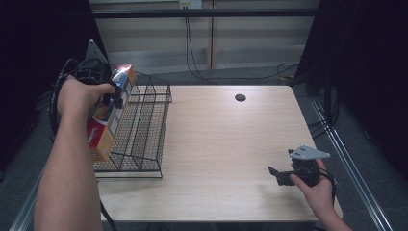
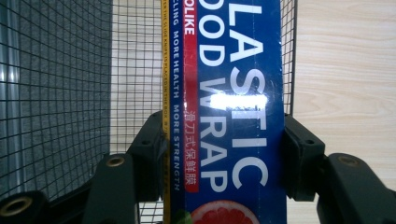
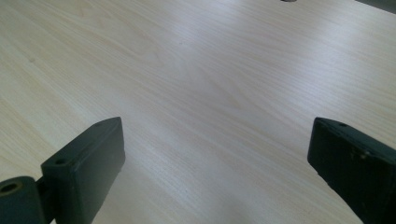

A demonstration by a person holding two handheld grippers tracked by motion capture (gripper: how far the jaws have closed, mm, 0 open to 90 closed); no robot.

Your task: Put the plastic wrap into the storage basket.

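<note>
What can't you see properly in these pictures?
- Plastic wrap box, left gripper view: the top and bottom edges of the picture cut off its lettering, and a glare patch whitens some letters.
- Wire basket, high view: the box and the forearm cover its left side.
- Right claw, high view: too small and dark to make out its tips.
- Table hole, high view: too dark to see inside.
</note>
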